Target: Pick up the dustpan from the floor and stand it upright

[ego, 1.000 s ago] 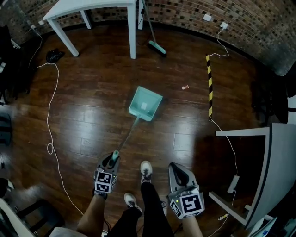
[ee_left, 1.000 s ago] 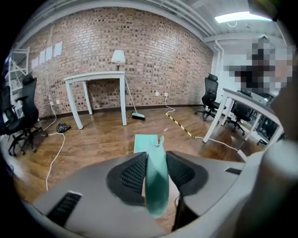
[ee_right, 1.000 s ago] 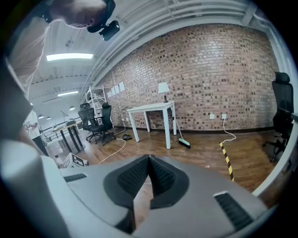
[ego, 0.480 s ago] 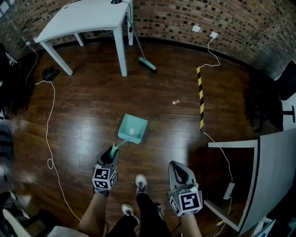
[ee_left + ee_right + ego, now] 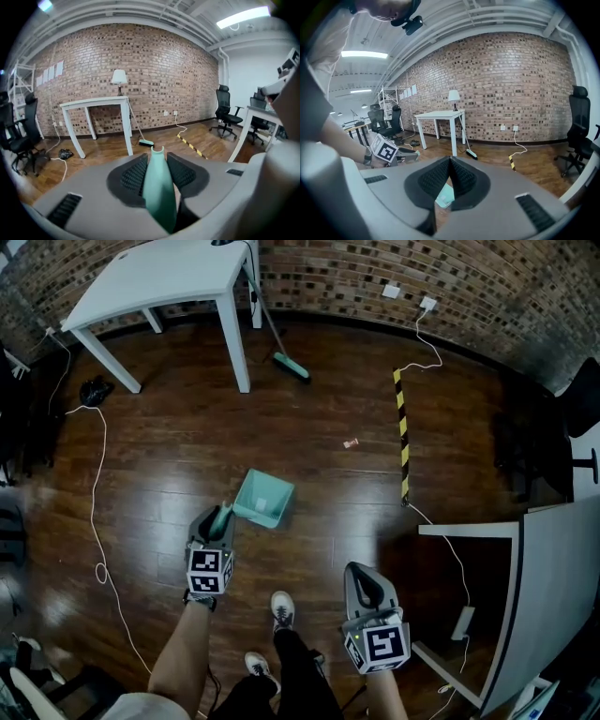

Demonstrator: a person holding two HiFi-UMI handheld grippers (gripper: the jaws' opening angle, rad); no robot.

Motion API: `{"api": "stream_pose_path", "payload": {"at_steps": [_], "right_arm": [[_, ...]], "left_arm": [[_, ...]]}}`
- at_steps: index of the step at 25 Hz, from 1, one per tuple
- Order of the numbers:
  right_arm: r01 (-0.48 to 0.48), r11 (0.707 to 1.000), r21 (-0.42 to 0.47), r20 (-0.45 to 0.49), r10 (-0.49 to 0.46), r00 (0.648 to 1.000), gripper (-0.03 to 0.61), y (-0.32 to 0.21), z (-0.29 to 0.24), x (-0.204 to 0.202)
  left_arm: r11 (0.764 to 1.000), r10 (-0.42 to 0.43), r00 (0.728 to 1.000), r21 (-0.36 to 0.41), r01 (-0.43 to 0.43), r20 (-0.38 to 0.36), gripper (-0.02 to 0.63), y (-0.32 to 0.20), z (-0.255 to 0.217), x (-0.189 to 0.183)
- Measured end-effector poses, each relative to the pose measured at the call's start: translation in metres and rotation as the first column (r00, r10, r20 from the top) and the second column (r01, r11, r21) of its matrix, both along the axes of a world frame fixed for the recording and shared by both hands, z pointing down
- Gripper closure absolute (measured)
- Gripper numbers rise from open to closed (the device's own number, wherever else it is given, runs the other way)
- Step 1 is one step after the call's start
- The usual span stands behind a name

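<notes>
Left gripper (image 5: 219,521) has the dustpan (image 5: 263,499) by its teal handle (image 5: 157,187): in the left gripper view both ribbed pads (image 5: 132,176) press on the handle's sides, so the jaws stand a handle's width apart, clamped. From the head view the handle looks short and steep, with the pan low over the wooden floor (image 5: 169,456), just ahead of the person's shoes (image 5: 281,607); whether its edge touches the boards cannot be told. Right gripper (image 5: 362,577) hangs to the side, well apart from the dustpan, its jaws together at the tips with nothing between them. Beyond, a broom (image 5: 277,351) leans at the white table (image 5: 150,277).
</notes>
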State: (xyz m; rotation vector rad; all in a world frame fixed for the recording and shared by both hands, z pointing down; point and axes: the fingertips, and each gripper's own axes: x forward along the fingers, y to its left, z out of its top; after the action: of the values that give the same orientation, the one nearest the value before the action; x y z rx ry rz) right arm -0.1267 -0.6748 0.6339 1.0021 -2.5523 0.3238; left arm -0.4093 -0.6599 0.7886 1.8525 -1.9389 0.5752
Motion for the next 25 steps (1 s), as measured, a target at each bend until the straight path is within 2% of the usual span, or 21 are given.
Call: {"api": "stream_pose_path", "payload": {"at_steps": [4, 11, 14, 16, 20, 25], "right_arm": [[-0.020, 1.000, 0.003, 0.022, 0.020, 1.000, 0.597, -0.003, -0.012, 0.009], [-0.038, 0.999, 0.021, 0.047, 0.037, 0.998, 0.597, 0.004, -0.026, 0.013], [-0.030, 0.999, 0.043, 0.069, 0.027, 0.997, 0.597, 0.011, -0.037, 0.005], [-0.027, 0.998, 0.055, 0.081, 0.022, 0.996, 0.597, 0.019, -0.046, 0.002], [-0.031, 0.997, 0.077, 0.093, 0.024, 0.995, 0.597, 0.036, -0.070, 0.005], [-0.030, 0.992, 0.123, 0.113, 0.016, 0.993, 0.597, 0.060, -0.104, 0.005]], "left_arm": [[1.000, 0.008, 1.000, -0.014, -0.008, 0.030, 0.460, -0.009, -0.007, -0.009], [0.998, -0.028, 0.999, 0.060, 0.027, 0.022, 0.454, 0.003, -0.043, -0.017], [0.996, -0.029, 0.999, 0.083, 0.027, 0.017, 0.555, 0.016, -0.061, -0.023], [0.996, -0.030, 1.000, 0.085, 0.030, -0.006, 0.609, 0.030, -0.068, -0.021], [0.996, 0.015, 0.999, 0.085, -0.011, -0.049, 0.607, 0.064, -0.087, 0.003], [0.988, 0.003, 0.990, 0.154, 0.019, -0.142, 0.612, 0.110, -0.130, 0.021]]}}
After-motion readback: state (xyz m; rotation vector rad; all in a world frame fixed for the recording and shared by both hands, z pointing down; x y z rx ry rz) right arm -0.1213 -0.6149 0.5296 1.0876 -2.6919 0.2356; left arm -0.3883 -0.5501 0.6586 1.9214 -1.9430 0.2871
